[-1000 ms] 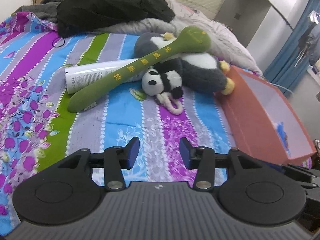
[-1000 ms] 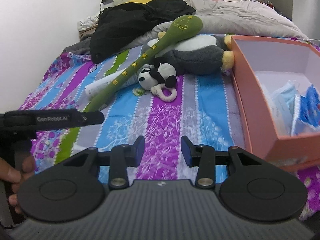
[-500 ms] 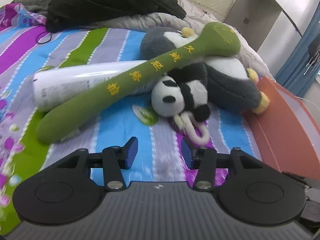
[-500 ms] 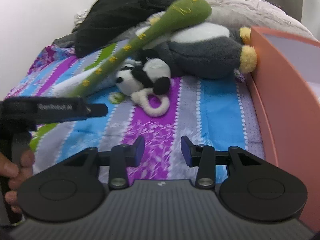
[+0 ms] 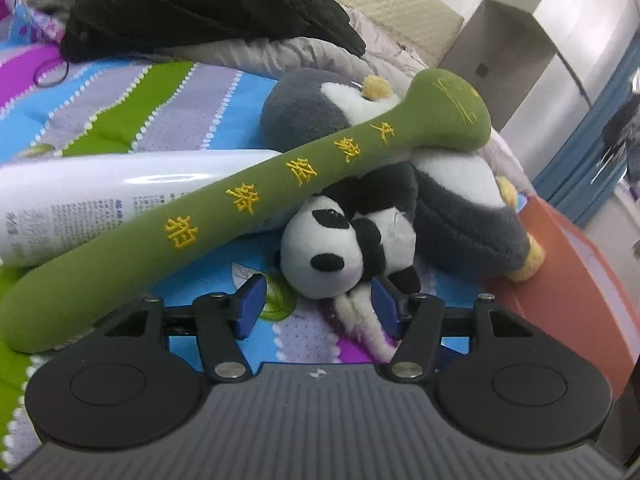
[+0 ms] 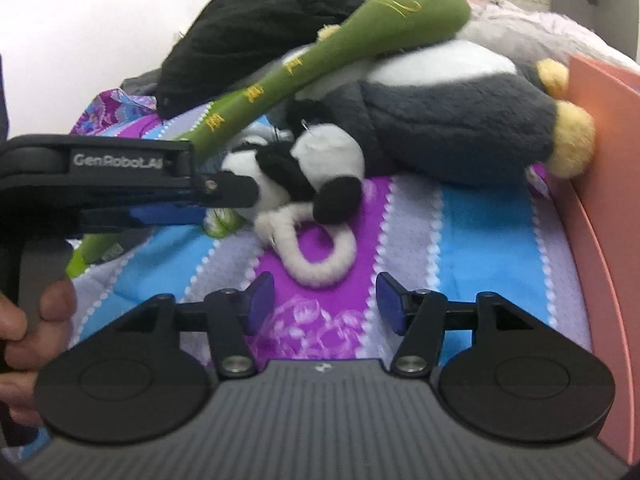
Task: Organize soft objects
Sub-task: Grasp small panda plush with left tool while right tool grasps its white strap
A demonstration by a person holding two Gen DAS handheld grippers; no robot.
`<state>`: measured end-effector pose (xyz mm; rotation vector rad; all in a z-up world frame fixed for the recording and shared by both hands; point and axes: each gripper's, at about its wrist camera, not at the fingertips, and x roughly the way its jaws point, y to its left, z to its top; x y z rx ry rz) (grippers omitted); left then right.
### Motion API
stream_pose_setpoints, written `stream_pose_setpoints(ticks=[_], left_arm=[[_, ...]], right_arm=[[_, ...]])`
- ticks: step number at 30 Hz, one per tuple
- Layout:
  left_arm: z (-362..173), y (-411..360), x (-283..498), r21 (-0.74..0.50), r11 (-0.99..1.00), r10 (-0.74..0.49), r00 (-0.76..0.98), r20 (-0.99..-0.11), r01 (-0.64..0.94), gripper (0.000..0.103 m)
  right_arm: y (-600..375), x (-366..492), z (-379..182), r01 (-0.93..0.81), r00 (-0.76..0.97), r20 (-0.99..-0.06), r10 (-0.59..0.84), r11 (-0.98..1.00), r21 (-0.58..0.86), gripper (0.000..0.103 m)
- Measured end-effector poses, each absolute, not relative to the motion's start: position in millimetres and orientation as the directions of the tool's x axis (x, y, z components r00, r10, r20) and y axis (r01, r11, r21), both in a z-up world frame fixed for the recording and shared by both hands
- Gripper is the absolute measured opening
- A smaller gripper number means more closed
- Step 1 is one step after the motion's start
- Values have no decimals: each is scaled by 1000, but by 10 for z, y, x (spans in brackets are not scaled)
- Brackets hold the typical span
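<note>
A small panda plush with a white loop lies on the striped bedspread. A long green plush stick with yellow characters leans across it and a grey-and-white penguin plush. My left gripper is open, its jaws opening, just in front of the panda's head, not pressing it. My right gripper is also opening, with only bedspread between its pads, just short of the white loop.
A white bottle lies under the green stick. An orange box stands at the right beside the penguin. Black clothing and a grey quilt are piled behind. The person's hand holds the left gripper handle.
Both grippers have come forward and down toward the plush pile, which looms much larger. Both pairs of jaws have widened.
</note>
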<state>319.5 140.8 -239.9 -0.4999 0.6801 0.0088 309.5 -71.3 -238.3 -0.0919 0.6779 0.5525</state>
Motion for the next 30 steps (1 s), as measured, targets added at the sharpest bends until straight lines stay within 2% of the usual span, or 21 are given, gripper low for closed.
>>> stream_pose_setpoints(ticks=[4,8,11,13,14,17,30], left_arm=[[-2434,1444,3259,-456,871,-144,793,-592,-182,64],[-2442,1476,3327,-470,865,-149,802,-578,-178,64],[-2451,1453,3353,-471,866,-154,805,-573,-169,63],[-2465,1432,3365,-466,869,-154,803,-575,-166,60],[-2470,1431,3363,-474,865,-161,804,-573,-164,54],[-2453,1394,3343,-461,872,-153,801,-579,-167,52],[-2268,1204,2874,-396,892,-96,763,-639,-219,50]], right_arm=[[-607,3174,-2418,-523,658,-610,442,851,52,58],[-576,3227,-2449,-535,645,-616,452,843,59,51],[-559,3224,-2437,-535,652,-615,444,844,41,37],[-541,3210,-2419,-534,660,-616,430,845,19,22],[-532,3203,-2415,-537,659,-617,429,843,13,22],[-535,3167,-2397,-534,656,-628,418,845,4,20],[-775,2694,-2283,-464,650,-687,324,886,-21,19]])
